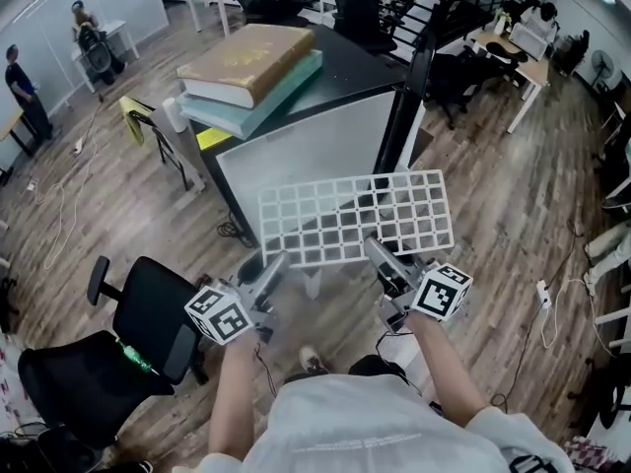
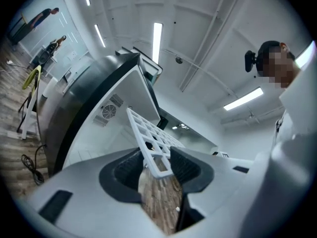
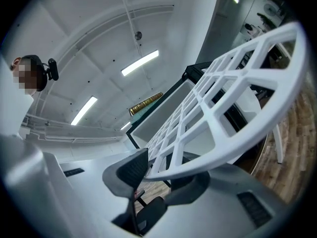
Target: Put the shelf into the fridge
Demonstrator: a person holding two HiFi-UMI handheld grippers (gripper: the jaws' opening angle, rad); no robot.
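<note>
A white plastic grid shelf [image 1: 355,220] hangs in the air at the middle of the head view, held roughly flat above the wood-plank floor [image 1: 513,225]. The left tongs [image 1: 274,267] are clenched on its lower left edge and the right tongs [image 1: 379,252] on its lower right edge. In the left gripper view the left tongs [image 2: 157,166] pinch a corner of the shelf [image 2: 148,135] between their ribbed pads. In the right gripper view the right tongs [image 3: 163,168] clamp the rim of the shelf [image 3: 233,93].

Just beyond the shelf, toward the top of the head view, stands a compact fridge with a black top and white side [image 1: 315,156]. The shelf is outside it. On the fridge lie two stacked books [image 1: 258,59], tan over teal. A black office chair [image 1: 148,323] sits at lower left.
</note>
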